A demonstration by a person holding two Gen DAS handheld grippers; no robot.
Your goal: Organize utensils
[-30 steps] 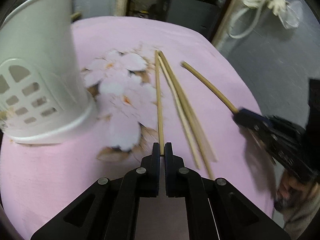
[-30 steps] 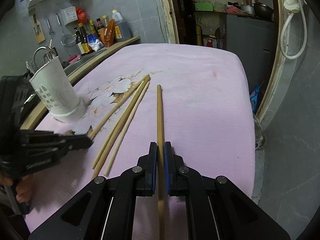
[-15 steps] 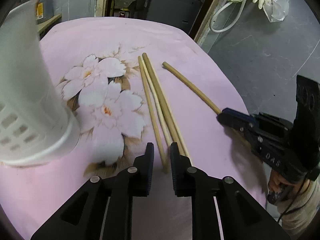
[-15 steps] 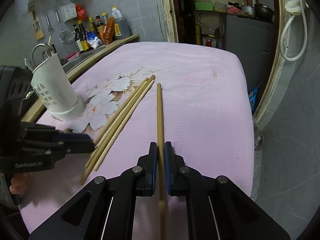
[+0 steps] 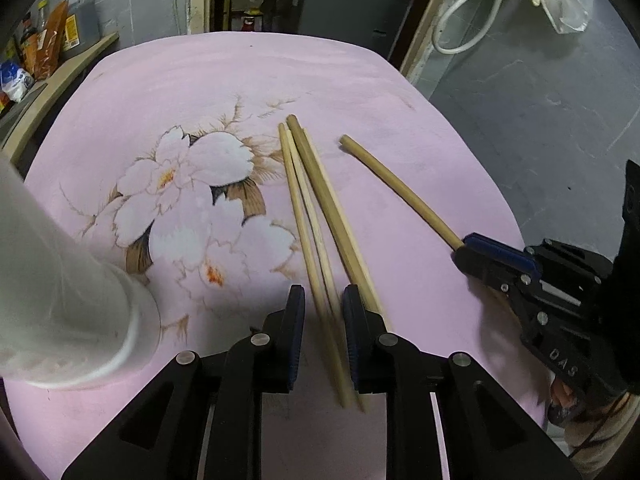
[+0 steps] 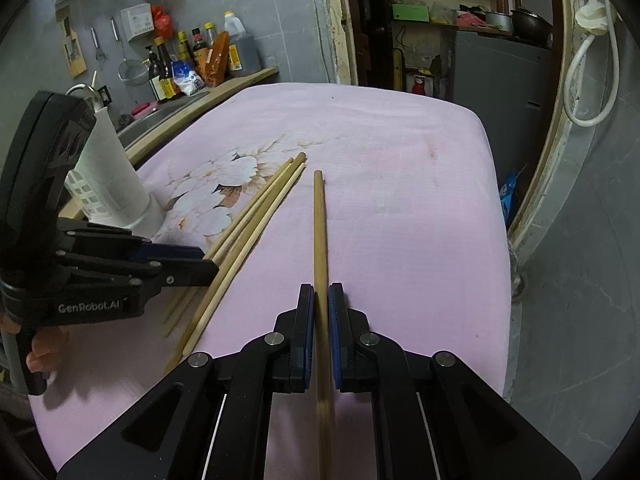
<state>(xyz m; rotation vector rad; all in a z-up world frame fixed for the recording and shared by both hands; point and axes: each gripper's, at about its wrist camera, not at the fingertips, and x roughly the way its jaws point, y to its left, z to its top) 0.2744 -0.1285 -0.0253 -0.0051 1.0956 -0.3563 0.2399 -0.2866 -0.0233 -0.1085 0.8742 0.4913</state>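
Left wrist view: the left gripper stands spread over the near ends of the bundled chopsticks, whose long axis runs straight away from it, just right of the white holder.

Right wrist view: the right gripper pinches a single chopstick, lying lengthwise ahead, right of the bundle and farther from that holder.

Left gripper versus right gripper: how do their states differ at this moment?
The left gripper has its jaws apart, straddling the bundle of chopsticks lying on the pink cloth; the right gripper is closed on the single chopstick. The left grips nothing; the right holds its stick near one end. Both are low over the cloth, pointing along the sticks.
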